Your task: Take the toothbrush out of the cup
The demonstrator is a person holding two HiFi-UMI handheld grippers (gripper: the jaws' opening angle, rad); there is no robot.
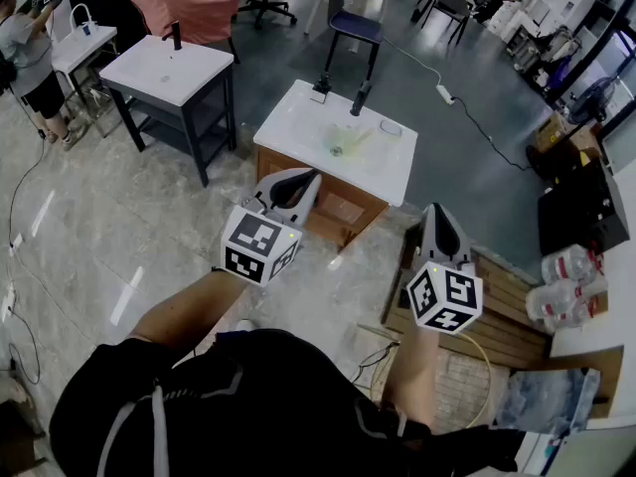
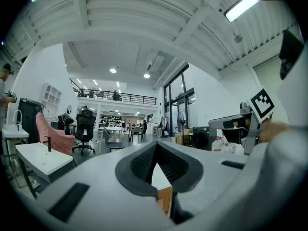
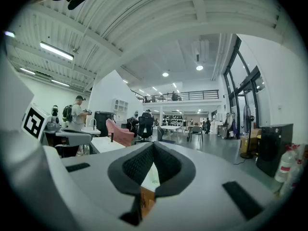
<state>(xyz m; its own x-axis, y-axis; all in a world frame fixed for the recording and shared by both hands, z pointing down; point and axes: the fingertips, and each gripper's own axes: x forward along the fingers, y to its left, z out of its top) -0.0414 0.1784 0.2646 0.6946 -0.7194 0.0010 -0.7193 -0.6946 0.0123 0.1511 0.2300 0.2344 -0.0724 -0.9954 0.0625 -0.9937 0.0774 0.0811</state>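
Forearms and both tools sit lowest in the head view. My left gripper point(image 1: 303, 182) has its jaws shut together with nothing between them. My right gripper point(image 1: 438, 215) is the same, closed and empty. Both are held level and well short of the work.

The toothbrush point(image 1: 358, 136) shows as a pale yellow-green streak at the clear cup point(image 1: 337, 148). It is too small for me to tell how it sits. The cup is near the middle of the white-topped washstand point(image 1: 298, 127), ahead of my left gripper. A black faucet point(image 1: 360, 97) stands behind it, and a small dish point(image 1: 391, 127) lies to the right.

Farther left is a second washstand point(image 1: 149, 73), with a pink cloth point(image 1: 184, 8) beyond it.
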